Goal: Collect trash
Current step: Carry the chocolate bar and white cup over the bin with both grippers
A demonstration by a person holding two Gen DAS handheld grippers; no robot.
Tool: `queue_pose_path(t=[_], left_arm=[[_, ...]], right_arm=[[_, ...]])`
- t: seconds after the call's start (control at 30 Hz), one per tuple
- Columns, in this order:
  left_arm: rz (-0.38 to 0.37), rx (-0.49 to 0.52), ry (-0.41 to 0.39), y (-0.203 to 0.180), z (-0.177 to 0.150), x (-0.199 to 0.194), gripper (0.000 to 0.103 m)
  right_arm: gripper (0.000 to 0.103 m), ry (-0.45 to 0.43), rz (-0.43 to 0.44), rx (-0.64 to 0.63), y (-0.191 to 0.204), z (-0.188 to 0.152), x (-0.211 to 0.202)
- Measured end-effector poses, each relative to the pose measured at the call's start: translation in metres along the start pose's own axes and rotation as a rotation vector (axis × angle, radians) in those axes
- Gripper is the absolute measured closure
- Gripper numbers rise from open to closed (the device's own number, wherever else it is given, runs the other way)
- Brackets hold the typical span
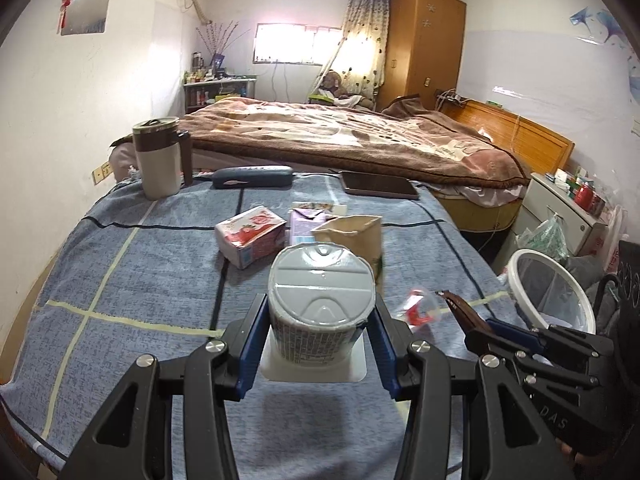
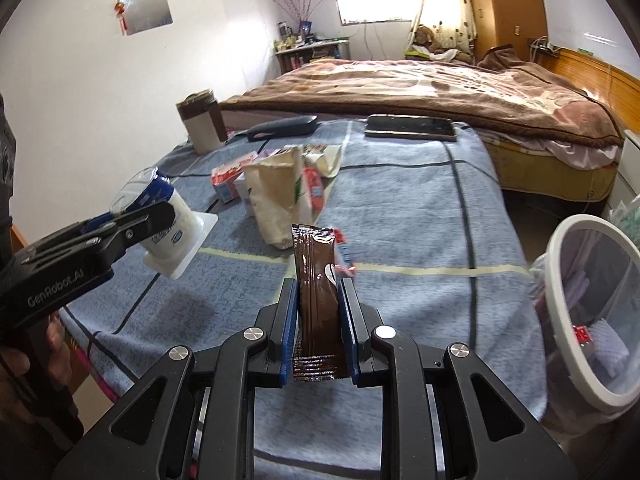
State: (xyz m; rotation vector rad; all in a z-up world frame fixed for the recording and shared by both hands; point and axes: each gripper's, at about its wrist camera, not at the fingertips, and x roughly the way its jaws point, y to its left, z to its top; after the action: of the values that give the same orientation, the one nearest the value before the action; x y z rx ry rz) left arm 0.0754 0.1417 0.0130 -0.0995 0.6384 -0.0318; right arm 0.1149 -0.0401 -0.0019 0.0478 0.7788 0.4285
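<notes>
Cup (image 1: 320, 304) in left gripper (image 1: 318, 344) | wrapper (image 2: 318, 300) in right gripper (image 2: 318, 332)

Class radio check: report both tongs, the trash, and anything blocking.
Left tongs grip yogurt cup. Right tongs grip brown sachet. Bin right, path unblocked.

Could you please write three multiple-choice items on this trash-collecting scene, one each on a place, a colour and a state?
1. Where does the phone lie?
A. On the blue checked cover, at its far edge
B. In the bin
C. On the wardrobe

2. What colour is the sachet in the right gripper?
A. Green
B. Brown
C. White

3. What is the state of the left gripper?
A. Open and empty
B. Shut on a yogurt cup
C. Shut on a pen

Answers:
1 A, it lies flat beside the bed.
2 B, the glossy brown foil shows between the pads.
3 B, both pads press the cup's sides.
</notes>
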Motion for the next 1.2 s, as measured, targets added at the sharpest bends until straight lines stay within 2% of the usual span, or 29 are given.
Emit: queue_pose_path(t=[0.67,1.2], left_arm=[[-0.115,0.132,-0.026,-0.094,0.009,-0.003,0.053],[-0.222,0.254,-0.005,-0.194,0.012,0.020,0.053]], right_arm=[[0.080,-0.091,-0.104,0.120,-0.077,-0.010,-0.055],[0.080,-0.126,-0.273,0.212,-0.151,-0.021,-0.091]])
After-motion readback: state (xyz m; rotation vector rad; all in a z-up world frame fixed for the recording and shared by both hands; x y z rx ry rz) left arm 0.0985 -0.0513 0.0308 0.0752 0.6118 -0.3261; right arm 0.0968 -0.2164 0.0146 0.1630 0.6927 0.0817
